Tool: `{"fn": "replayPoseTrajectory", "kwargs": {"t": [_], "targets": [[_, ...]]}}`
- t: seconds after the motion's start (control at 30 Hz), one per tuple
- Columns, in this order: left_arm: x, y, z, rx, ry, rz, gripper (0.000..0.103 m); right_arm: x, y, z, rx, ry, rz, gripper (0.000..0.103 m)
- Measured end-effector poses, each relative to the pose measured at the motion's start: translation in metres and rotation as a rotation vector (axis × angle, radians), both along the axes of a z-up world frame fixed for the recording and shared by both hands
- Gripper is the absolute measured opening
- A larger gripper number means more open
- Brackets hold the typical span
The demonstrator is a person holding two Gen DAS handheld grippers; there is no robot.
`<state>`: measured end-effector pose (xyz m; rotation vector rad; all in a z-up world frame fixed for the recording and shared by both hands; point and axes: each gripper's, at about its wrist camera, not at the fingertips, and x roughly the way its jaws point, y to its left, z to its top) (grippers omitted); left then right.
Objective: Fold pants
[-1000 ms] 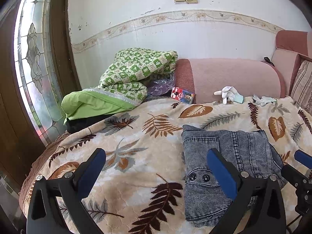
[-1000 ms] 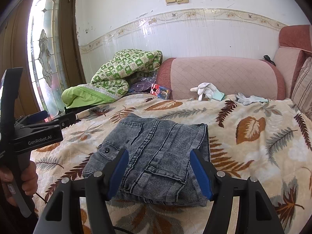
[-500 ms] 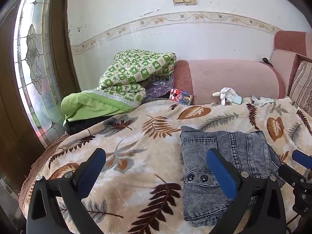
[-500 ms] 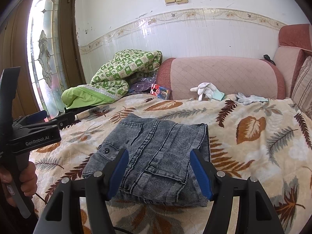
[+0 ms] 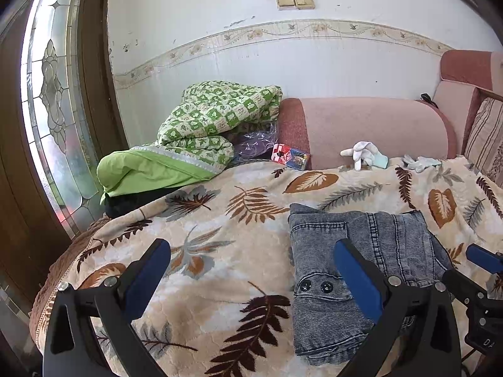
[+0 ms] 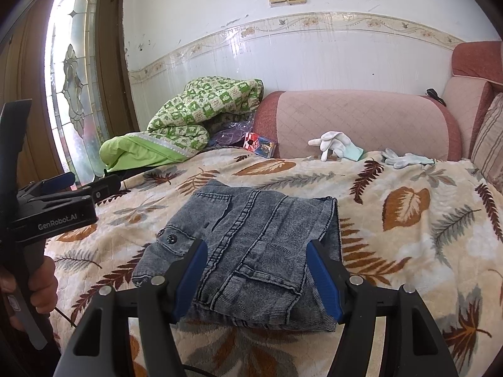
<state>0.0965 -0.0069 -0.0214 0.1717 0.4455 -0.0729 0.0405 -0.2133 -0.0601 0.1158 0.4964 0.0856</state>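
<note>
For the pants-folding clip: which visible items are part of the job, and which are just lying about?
Part of the job:
- grey denim pants, folded on the leaf-print blanket
- left claw, open
- right claw, open

Lying about:
- green checked quilt
- white gloves
- small colourful box
- pink sofa back
</note>
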Motion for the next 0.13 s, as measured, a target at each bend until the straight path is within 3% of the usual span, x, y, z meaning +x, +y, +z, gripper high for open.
{"fn": "replayPoseTrajectory", "kwargs": {"t": [0.13], "targets": [[-0.0004,-0.0004,-0.0004,-0.007,0.000,-0.008,0.103,0.0003,0.0008,-0.0007,-0.005,0.004,0.000,0.069]]}}
